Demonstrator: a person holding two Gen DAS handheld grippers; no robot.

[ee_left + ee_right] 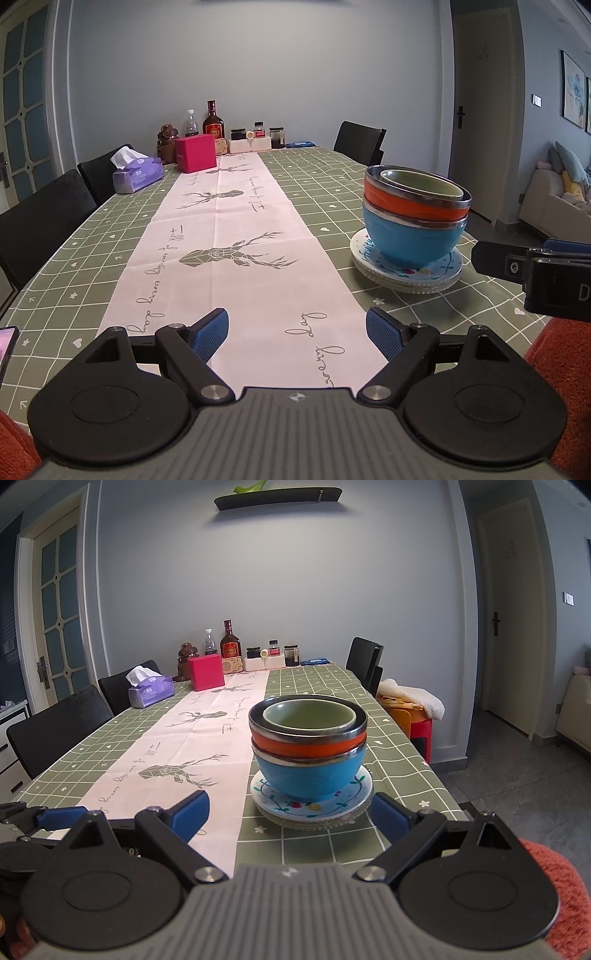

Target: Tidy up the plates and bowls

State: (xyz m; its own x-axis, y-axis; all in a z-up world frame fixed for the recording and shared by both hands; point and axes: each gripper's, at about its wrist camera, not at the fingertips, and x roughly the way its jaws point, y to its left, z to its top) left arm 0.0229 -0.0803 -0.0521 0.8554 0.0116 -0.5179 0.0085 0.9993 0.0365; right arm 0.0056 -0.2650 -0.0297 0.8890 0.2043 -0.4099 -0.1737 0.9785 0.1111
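Stacking looks complete: bowls (308, 753) nested on plates (312, 808); left gripper (297, 334) and right gripper (291, 818) both spread, empty; next, likely withdraw.

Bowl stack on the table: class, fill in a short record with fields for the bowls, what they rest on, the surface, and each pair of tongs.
bowls: green bowl nested in orange bowl, nested in blue bowl
base: patterned plate on top of clear glass plates
surface: green checked tablecloth, beside pink runner
left tongs: open, empty, over the runner
right tongs: open, empty, facing the stack, not touching
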